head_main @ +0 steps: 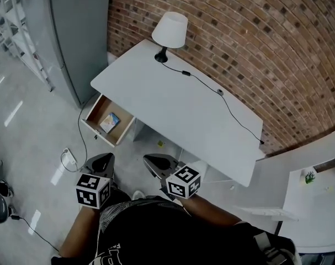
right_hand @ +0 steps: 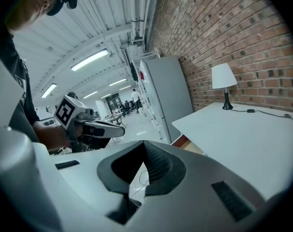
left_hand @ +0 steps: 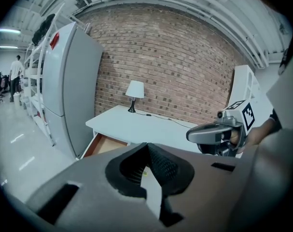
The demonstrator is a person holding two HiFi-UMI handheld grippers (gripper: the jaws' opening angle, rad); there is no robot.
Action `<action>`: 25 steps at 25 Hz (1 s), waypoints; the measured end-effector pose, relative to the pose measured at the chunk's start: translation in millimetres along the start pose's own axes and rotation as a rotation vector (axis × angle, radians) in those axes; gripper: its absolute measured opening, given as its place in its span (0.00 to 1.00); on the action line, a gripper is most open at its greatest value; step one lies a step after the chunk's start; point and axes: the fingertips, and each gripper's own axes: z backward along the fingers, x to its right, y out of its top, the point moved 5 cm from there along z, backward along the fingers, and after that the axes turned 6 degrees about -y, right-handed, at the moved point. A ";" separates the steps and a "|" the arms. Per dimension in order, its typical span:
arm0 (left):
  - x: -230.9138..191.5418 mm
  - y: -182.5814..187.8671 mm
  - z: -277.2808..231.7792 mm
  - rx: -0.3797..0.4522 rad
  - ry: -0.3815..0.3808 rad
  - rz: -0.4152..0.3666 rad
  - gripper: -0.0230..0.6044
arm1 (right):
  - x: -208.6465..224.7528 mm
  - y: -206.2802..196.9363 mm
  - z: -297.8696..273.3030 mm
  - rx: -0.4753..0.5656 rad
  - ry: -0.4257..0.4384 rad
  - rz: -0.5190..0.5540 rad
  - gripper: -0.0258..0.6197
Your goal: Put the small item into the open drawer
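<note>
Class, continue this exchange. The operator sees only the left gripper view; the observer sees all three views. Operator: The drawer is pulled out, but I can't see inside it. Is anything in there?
Observer: Yes. The head view shows a small flat item lying in the drawer.
Operator: Does the right gripper hold anything?
Observer: No. Its own view shows the jaws together with nothing between them.
Operator: What's on the floor near the drawer?
Observer: What looks like a white power strip, left of the drawer's front in the head view.
</note>
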 end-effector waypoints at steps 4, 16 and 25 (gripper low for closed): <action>16.4 -4.3 9.0 -0.007 -0.003 -0.006 0.07 | -3.4 -4.6 12.1 0.009 0.001 0.008 0.05; 21.7 5.8 18.4 -0.005 -0.029 -0.031 0.07 | -11.0 5.7 17.6 0.041 -0.042 0.019 0.05; 11.3 0.7 36.5 0.020 0.002 -0.015 0.07 | -21.7 6.6 12.7 0.044 -0.029 0.022 0.05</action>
